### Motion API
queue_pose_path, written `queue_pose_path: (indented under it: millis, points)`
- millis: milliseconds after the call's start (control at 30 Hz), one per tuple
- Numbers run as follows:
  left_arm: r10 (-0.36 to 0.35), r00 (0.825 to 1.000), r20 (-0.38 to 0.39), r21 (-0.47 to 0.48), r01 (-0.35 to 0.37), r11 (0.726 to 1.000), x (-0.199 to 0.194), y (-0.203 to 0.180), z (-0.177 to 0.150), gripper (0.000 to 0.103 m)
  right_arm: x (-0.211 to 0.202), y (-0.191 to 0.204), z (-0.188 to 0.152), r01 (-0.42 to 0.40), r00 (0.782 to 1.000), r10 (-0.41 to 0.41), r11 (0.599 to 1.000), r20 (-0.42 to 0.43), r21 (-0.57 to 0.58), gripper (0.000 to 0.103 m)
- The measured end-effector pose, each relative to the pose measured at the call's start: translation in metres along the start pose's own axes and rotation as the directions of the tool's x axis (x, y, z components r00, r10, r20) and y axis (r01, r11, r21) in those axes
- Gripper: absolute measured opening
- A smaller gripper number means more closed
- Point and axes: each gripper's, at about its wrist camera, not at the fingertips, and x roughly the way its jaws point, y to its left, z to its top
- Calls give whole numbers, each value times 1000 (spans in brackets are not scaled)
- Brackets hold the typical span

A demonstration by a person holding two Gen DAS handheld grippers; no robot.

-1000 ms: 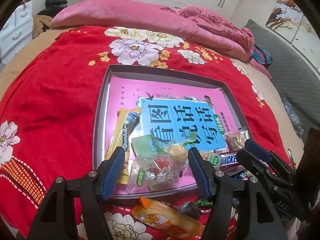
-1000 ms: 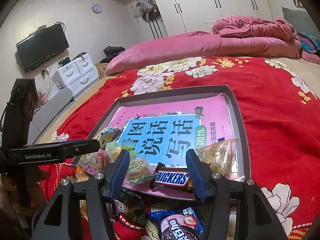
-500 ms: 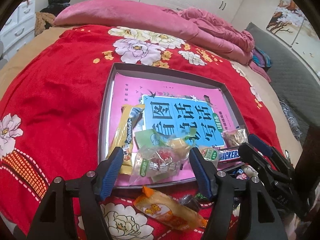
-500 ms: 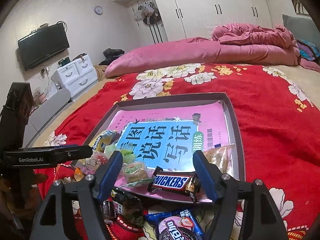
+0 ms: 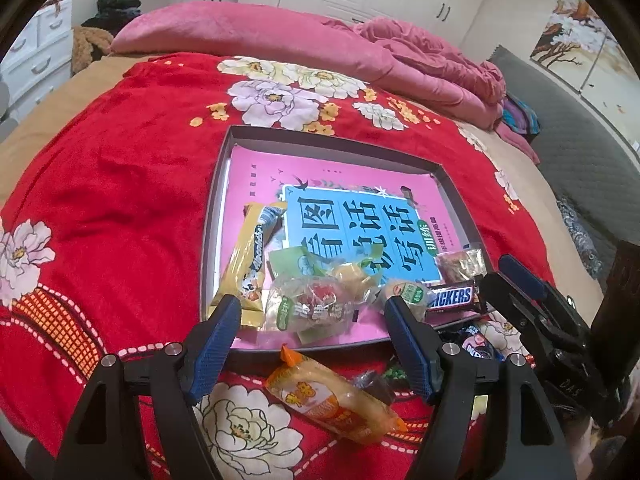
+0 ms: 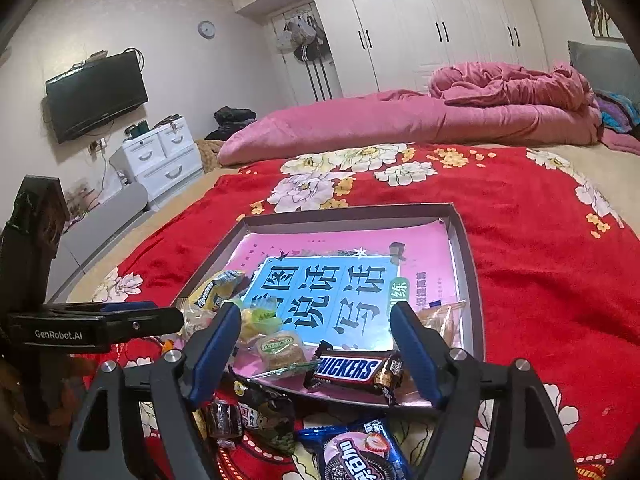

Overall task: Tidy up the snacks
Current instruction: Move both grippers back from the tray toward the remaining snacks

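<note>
A red floral bed (image 5: 120, 200) carried a grey tray (image 5: 340, 144) with snacks along its near edge, a Snickers (image 6: 348, 370) at its near right corner. Both claws, left (image 5: 314, 344) and right (image 6: 316, 354), hung open and empty above an orange packet (image 5: 332, 400) and an Oreo pack (image 6: 356, 456) on the bed.

Red floral blanket (image 5: 120, 200), grey tray (image 5: 336, 142), pink-and-blue booklet (image 5: 360, 216)
</note>
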Motion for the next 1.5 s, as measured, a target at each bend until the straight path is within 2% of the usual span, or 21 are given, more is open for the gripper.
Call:
queue_pose_path:
  millis: [867,1500]
  points:
    - [6,999,40,-27,-5,1000,-33,0,-1,76,-38,0,-6,-6,999,6,1000,39,7,82]
    - [7,999,35,-48,-5,999,-43,3,-10,76,-50,2,-9,6,999,-6,1000,51,-1,83]
